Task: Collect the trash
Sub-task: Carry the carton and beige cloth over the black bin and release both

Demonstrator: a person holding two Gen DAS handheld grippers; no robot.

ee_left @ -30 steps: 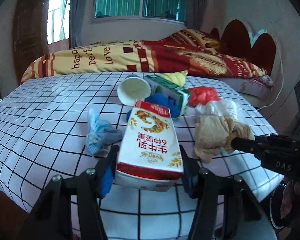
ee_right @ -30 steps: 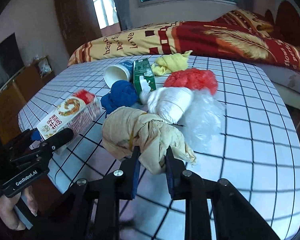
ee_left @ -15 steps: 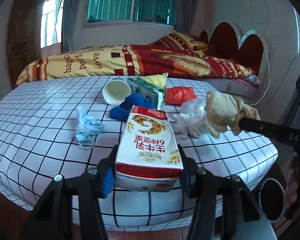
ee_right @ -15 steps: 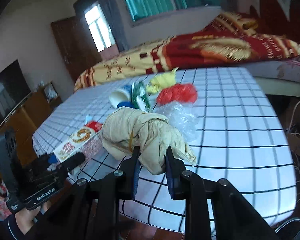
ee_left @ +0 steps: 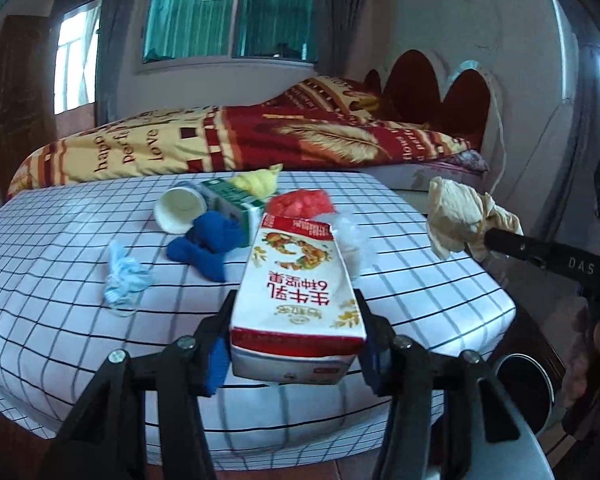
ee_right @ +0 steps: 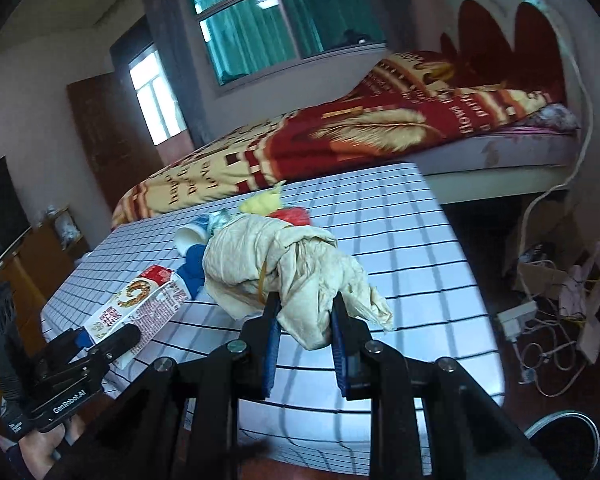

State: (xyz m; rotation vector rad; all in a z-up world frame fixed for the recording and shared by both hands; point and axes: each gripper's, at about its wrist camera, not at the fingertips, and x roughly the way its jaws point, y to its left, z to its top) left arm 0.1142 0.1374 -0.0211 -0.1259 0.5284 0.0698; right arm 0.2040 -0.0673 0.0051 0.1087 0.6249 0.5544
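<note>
My left gripper [ee_left: 294,306] is shut on a red-and-white milk carton [ee_left: 296,276], held lengthwise above the near edge of the checked table [ee_left: 40,240]. The right gripper [ee_right: 305,304] is shut on a crumpled beige bundle [ee_right: 276,256], which hangs in the air. In the left wrist view that bundle [ee_left: 456,216] is off the table's right edge. The right wrist view shows the carton [ee_right: 140,304] at lower left. On the table lie a white paper cup [ee_left: 178,208], a green carton [ee_left: 232,200], a blue cloth [ee_left: 208,244], a yellow wad [ee_left: 258,180], a red bag [ee_left: 300,204] and a pale blue mask [ee_left: 124,276].
A round dark bin rim [ee_left: 520,384] shows on the floor by the table's right corner. A bed with a red and yellow blanket [ee_left: 260,144] stands behind the table. Cables and a power strip [ee_right: 540,320] lie on the floor at right.
Both grippers drew back and rose from the table with their loads. The beige bundle left the tabletop and swung right, past the table's edge. The carton stayed gripped.
</note>
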